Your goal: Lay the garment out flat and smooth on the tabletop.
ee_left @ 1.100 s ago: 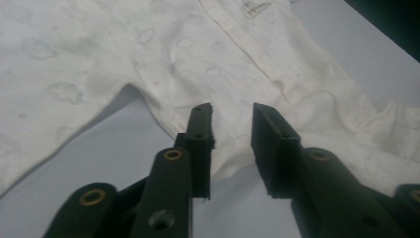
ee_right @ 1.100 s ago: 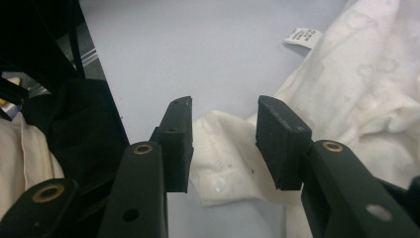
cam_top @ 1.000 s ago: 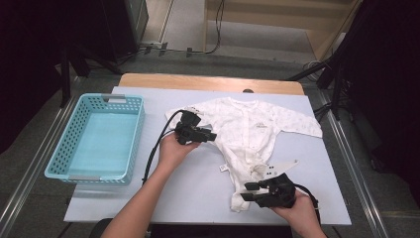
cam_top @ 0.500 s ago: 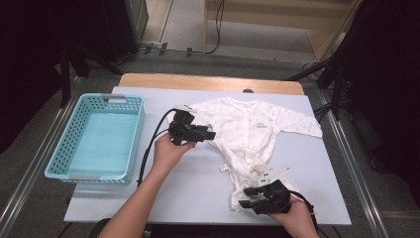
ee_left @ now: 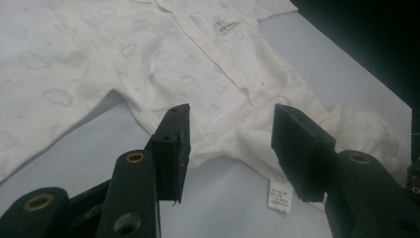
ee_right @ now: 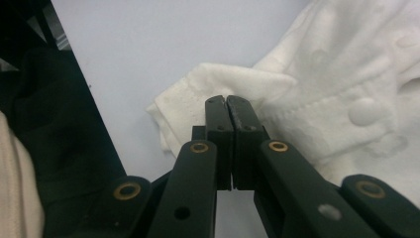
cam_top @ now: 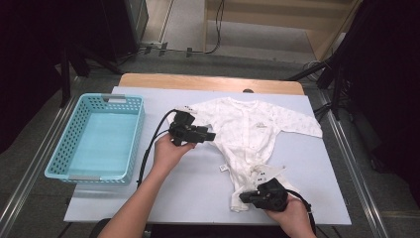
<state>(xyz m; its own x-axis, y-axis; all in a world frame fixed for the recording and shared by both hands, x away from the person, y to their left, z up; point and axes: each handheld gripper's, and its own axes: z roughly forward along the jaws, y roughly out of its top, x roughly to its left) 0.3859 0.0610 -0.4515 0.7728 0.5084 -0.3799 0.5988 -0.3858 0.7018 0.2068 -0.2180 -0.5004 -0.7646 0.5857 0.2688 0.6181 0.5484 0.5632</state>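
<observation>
High view: white romper [cam_top: 247,134] lies flat on the table [cam_top: 198,183], sleeves spread, legs twd the near edge, right of centre. Left gripper [cam_top: 210,135] sits at the romper's left side, by the sleeve/underarm, jaws pointing right over the cloth. Right gripper [cam_top: 245,197] is at the near edge, on the leg end of the romper, pointing left. Blue basket [cam_top: 131,144] stands well apart at the table's left.

Left gripper view: jaws approx half open, having just opened a bit; nothing pinched. They hang above the romper's [ee_left: 163,64] side edge, cloth and bare table [ee_left: 233,203] showing in the gap. A care tag [ee_left: 281,196] lies on the table by the right-hand jaw.

Right gripper view: jaws have just closed, pads together w/ no gap visible. Tips sit at the folded leg cuff of the romper [ee_right: 346,79]; they prob. pinch the cuff's edge, but the tips cover the contact so can't be sure. Table [ee_right: 163,44] beyond; its edge runs along the left.
</observation>
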